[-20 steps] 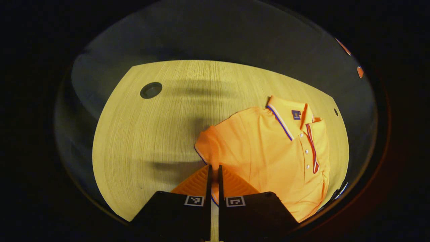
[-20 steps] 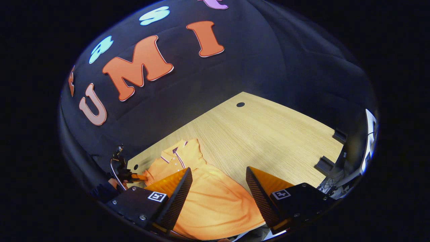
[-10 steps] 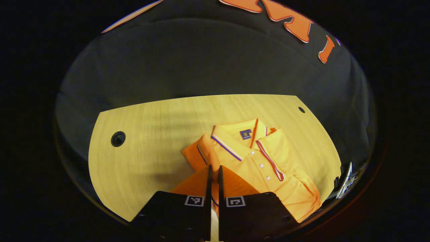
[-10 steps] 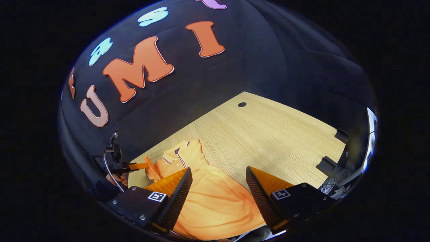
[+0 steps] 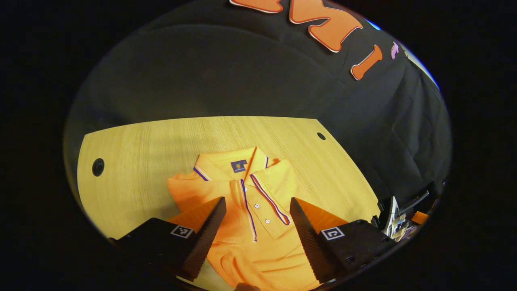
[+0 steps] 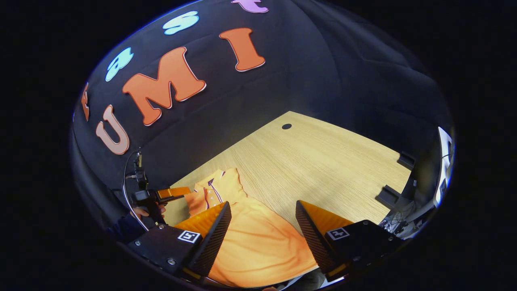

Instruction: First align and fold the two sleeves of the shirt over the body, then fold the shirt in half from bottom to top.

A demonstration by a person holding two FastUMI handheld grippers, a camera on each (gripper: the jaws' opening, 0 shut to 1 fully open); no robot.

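An orange polo shirt is laid flat on the wooden table, collar toward the black cloth wall, placket and buttons facing up. In the left gripper view the left gripper is seen with its fingers spread wide; nothing is held between them, and the shirt's chest and placket are framed in the gap. Whether the fingertips touch the fabric cannot be told. The sleeve on the left side of that view is seen folded in over the body, its edge running just beside the collar. Round holes are seen in the table top, one at the far left and one near the far right corner.

In the right gripper view the right gripper is also held wide open and empty, with the lower body of the shirt lying between its fingers, wrinkled. The left gripper is seen farther off at the left, above the collar end of the shirt, held by a hand. Bare table is seen to the right of the shirt, with another hole near the wall.
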